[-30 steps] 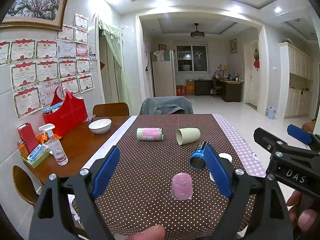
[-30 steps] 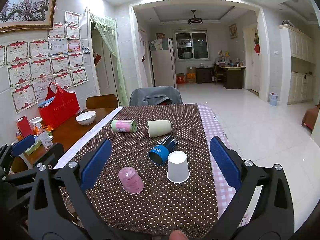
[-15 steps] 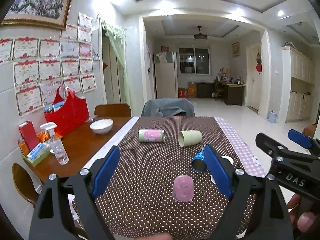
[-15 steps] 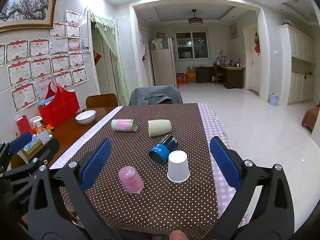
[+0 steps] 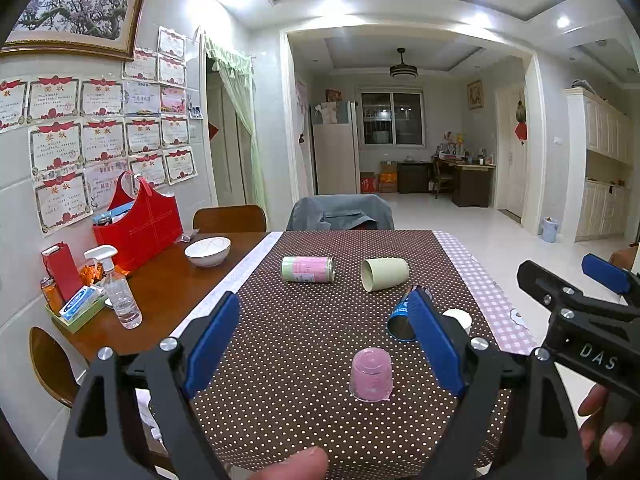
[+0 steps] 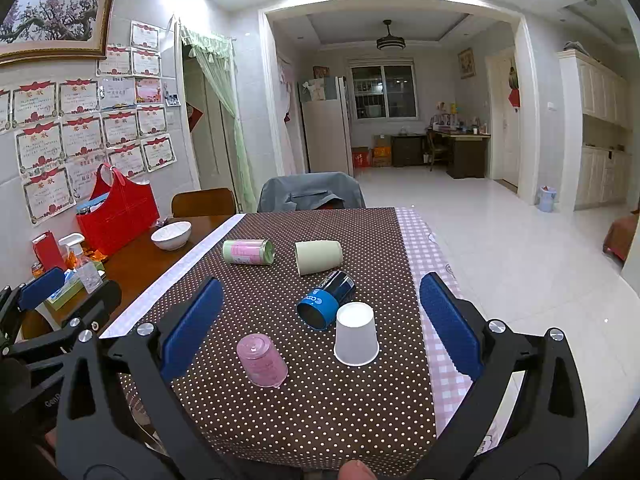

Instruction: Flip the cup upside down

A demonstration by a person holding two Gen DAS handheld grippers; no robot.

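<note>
Cups, the pink plastic cup point(image 6: 262, 365) and white paper cup point(image 6: 356, 339), sit rim-down near the table's front edge, apparently already flipped, so left gripper point(image 5: 320, 344) and right gripper point(image 6: 320, 324) hang wide open, holding nothing.

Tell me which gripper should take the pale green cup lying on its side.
Probably the right gripper: the pale green plastic cup lies centred between its open fingers. From the left gripper, also open, the cup sits off towards its right finger.

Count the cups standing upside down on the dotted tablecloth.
2. The pink translucent plastic cup stands mouth-down at the near left; the white paper cup stands mouth-down to its right, beside the lying blue can. The pale green cup lies sideways.
</note>
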